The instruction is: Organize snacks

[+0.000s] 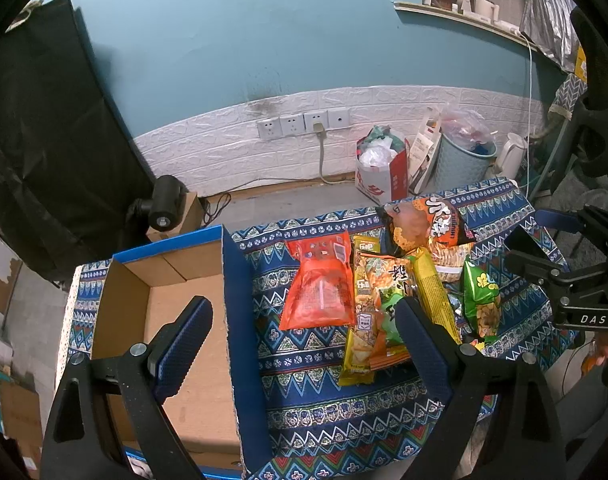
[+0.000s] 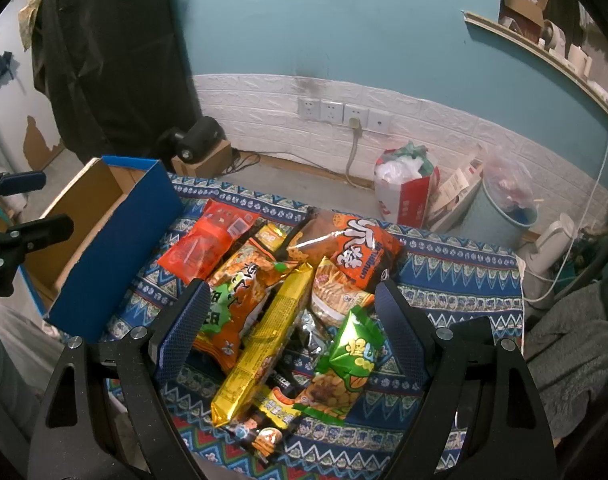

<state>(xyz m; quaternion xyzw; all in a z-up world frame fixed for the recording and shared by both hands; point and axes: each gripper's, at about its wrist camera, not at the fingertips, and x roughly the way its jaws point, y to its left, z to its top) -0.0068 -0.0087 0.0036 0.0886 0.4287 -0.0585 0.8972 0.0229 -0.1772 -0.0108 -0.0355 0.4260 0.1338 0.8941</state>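
Observation:
A pile of snack packets lies on the patterned cloth [image 1: 316, 396]: a red-orange pouch [image 1: 320, 284] [image 2: 208, 246], a long yellow packet [image 2: 264, 344], an orange-and-green bag [image 2: 240, 300], an orange bag with white characters [image 2: 352, 252] and a green bag [image 2: 344, 364] [image 1: 480, 300]. An open cardboard box with blue outer walls [image 1: 176, 320] [image 2: 104, 236] stands left of the pile. My left gripper [image 1: 304, 332] is open and empty, straddling the box's right wall. My right gripper [image 2: 288, 320] is open and empty, above the pile; it also shows in the left wrist view [image 1: 564, 264].
Past the table's far edge the floor holds a red-and-white bag of rubbish [image 1: 384, 168], a grey-blue bin [image 1: 460, 160] and a white kettle [image 1: 512, 156]. A black cloth-covered shape [image 1: 44, 140] stands at the left. Wall sockets [image 1: 304, 124] are behind.

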